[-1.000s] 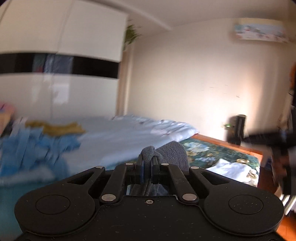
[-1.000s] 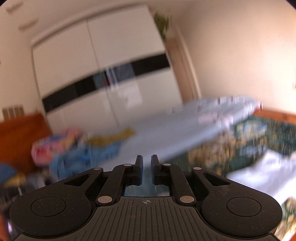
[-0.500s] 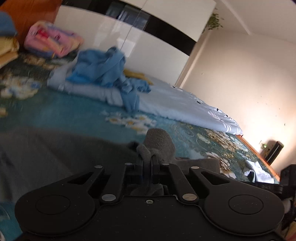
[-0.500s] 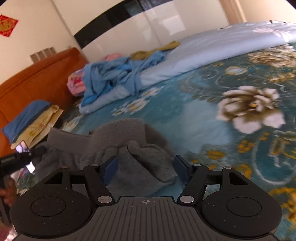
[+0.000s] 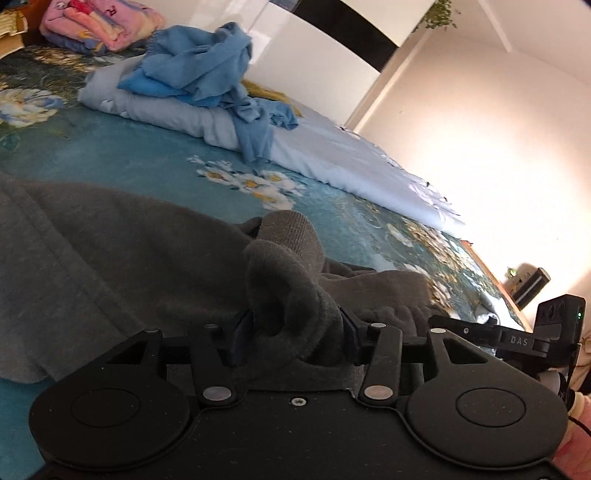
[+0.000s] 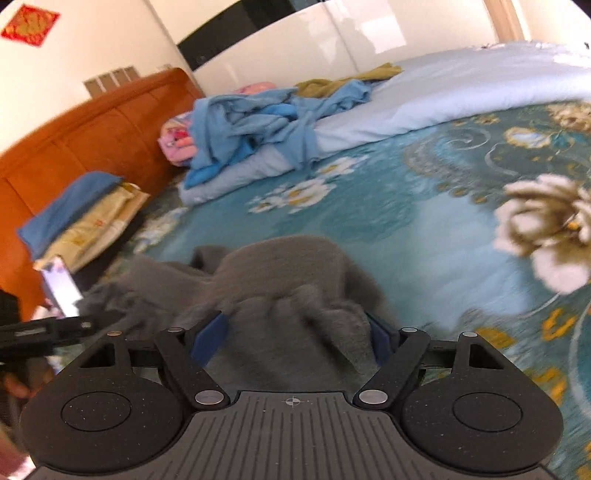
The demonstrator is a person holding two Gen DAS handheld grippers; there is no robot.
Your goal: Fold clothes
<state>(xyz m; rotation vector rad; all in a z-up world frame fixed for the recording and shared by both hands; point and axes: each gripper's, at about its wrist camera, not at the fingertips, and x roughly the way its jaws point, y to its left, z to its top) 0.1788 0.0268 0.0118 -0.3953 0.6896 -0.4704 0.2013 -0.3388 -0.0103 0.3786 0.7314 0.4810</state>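
A: Reading "DAS" in white letters on the black bar of the right gripper [image 5: 524, 341], seen at the right edge of the left wrist view; finding no other legible writing.

B: Noting the left gripper [image 5: 291, 332] jaws having just been opening, standing half apart, a bunched fold of the grey garment [image 5: 110, 258] lying loosely between them.

A: Noting the right gripper jaws also just opened, standing wide, grey cloth heaped between, pads not pressing.

B: Locating the garment spread on the teal floral bedspread [image 6: 424, 221].

A: Logging behind it a blue clothes pile [image 5: 207, 70] on a pale folded quilt [image 5: 332, 155], an orange headboard [image 6: 92, 136], a red wall hanging [image 6: 29, 24].
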